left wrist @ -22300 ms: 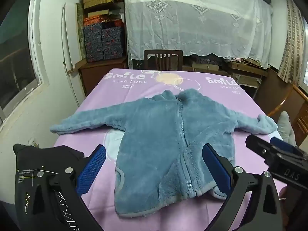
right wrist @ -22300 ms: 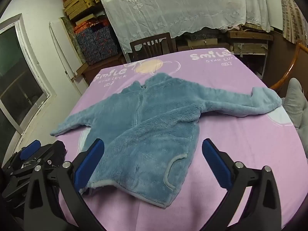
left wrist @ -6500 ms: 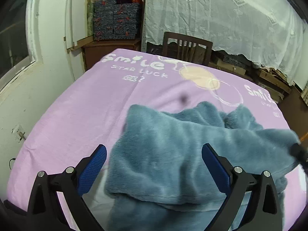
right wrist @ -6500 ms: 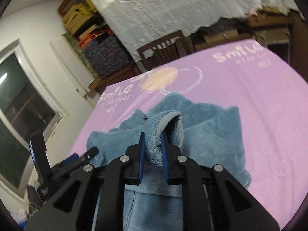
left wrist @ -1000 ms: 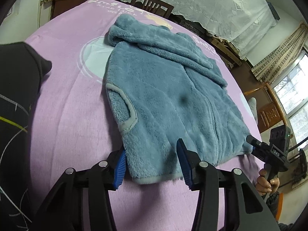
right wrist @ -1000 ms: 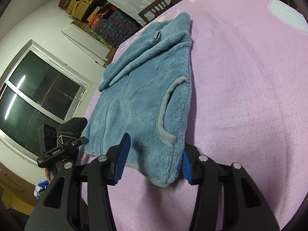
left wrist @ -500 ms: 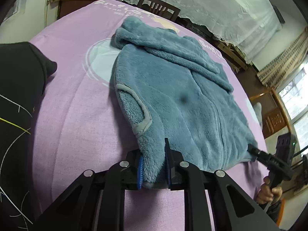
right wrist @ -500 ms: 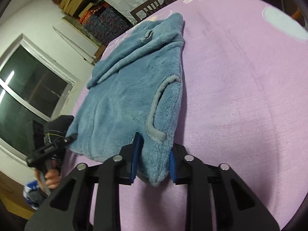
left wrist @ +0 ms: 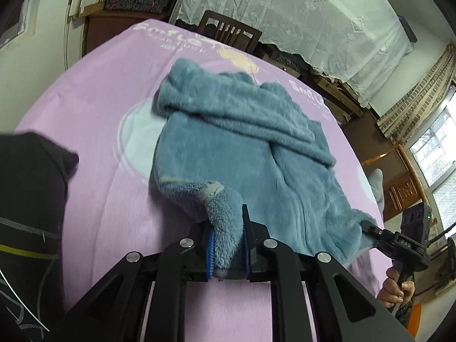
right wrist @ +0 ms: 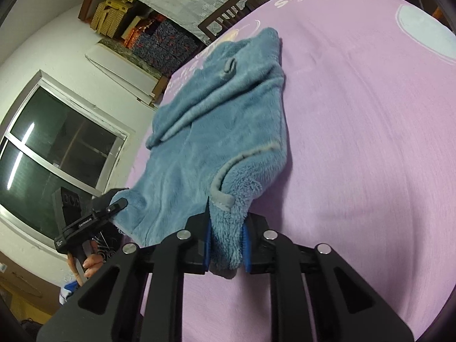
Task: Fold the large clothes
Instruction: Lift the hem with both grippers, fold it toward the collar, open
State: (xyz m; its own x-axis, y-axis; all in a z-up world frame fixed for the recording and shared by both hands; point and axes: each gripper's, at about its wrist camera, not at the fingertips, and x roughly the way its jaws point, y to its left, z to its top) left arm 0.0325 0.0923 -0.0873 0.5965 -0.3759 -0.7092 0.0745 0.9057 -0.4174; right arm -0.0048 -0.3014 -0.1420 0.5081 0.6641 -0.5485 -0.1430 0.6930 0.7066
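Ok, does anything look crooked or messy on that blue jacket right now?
Nothing is damaged. The jacket lies slightly askew on the purple cover, with its folded sleeves bunched unevenly across the chest. The left claw and right claw each pinch a bottom corner.

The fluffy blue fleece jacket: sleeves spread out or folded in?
Folded in. Both sleeves lie crossed over the fluffy blue fleece jacket, none reaching onto the purple sheet.

Jacket (left wrist: 245,154) lying on the table cover (left wrist: 94,119), its near hem corners between my jaws, my left gripper (left wrist: 228,249) at one corner, my right gripper (right wrist: 225,245) at the other, chair (left wrist: 228,32) behind the table's far edge
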